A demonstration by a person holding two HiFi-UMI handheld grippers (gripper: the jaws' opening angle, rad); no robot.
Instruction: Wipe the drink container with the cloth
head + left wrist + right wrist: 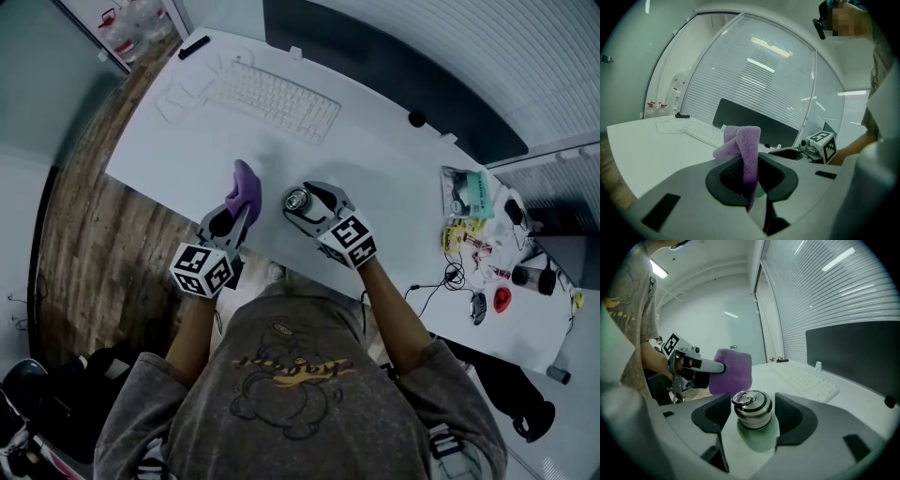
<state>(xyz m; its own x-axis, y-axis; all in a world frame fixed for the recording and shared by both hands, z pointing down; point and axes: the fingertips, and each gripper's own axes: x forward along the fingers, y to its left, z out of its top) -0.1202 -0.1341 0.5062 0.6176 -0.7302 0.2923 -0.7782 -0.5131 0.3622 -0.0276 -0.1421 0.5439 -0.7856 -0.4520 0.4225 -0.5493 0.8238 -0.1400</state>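
In the head view a steel-capped, pale green drink bottle (297,198) stands upright on the white desk (169,141) near its front edge. My right gripper (303,202) has its jaws on either side of the bottle. In the right gripper view the bottle (752,411) sits between the jaws of the right gripper (753,420), with small gaps at the cap, so the gripper is open. My left gripper (234,217) is shut on a purple cloth (242,187), held just left of the bottle. The cloth (743,150) hangs folded from the pinched jaws.
A white keyboard (272,98) lies at the back of the desk in front of a dark monitor (375,66). A black remote (194,46) is at the far left corner. Packets (466,192), cables and a red mouse (502,298) clutter the right end.
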